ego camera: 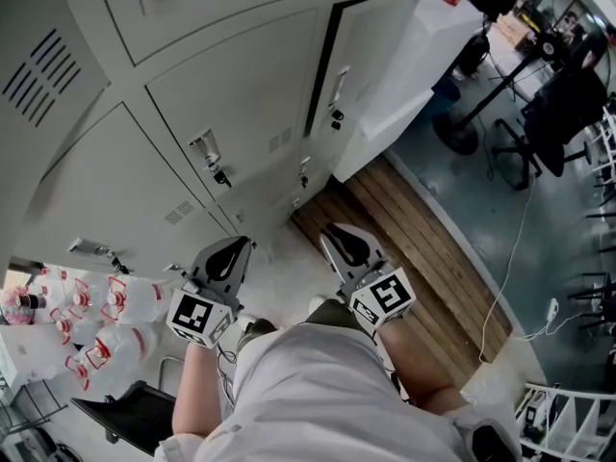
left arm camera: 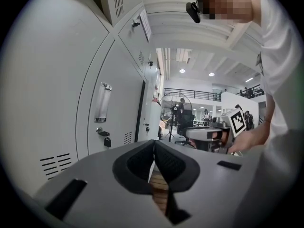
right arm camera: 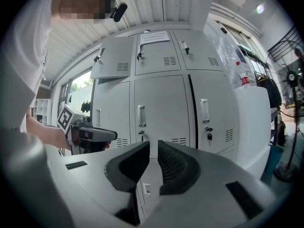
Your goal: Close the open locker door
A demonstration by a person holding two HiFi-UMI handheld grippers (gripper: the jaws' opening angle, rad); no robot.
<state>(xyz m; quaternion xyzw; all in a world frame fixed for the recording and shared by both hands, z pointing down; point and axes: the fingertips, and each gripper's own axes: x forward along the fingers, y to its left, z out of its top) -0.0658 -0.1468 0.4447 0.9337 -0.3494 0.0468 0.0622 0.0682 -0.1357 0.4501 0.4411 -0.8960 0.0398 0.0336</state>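
Nearest to me, the left tool (left arm camera: pixel 154 148) is held low. Its two dark pads are pressed together at the tips, with nothing between them. Just beside it, the right tool (right arm camera: pixel 153 151) has its pads a narrow slit apart and also grips nothing; through the slit I see only grey locker fronts. The two tools sit side by side without touching and point toward the foot of the lockers (ego camera: pixel 231 94). Neither touches a door. Off to the left tool's side lies a cluster of plastic bottles (ego camera: pixel 106 320) with red labels. On the right tool's side, a strip of wooden planks (ego camera: pixel 414 258) runs along the floor.

Farther on, the open locker door (right arm camera: pixel 212 113) stands to the right of where the right tool aims, well apart from its pads. It is ajar, with a dark gap along its left edge between it and the shut door next to it. It carries an upright handle (right arm camera: pixel 204 110) and, under that, a small dark padlock (right arm camera: pixel 209 136). Just beside its right edge stands a white cabinet (right arm camera: pixel 251 122) with a lone bottle (right arm camera: pixel 243 78) on top.

Farthest off, past the cabinet, I can make out a black office chair (ego camera: pixel 558 104). Down the locker row, in the left gripper view, a standing fan (left arm camera: pixel 173 106) is visible in the open hall.
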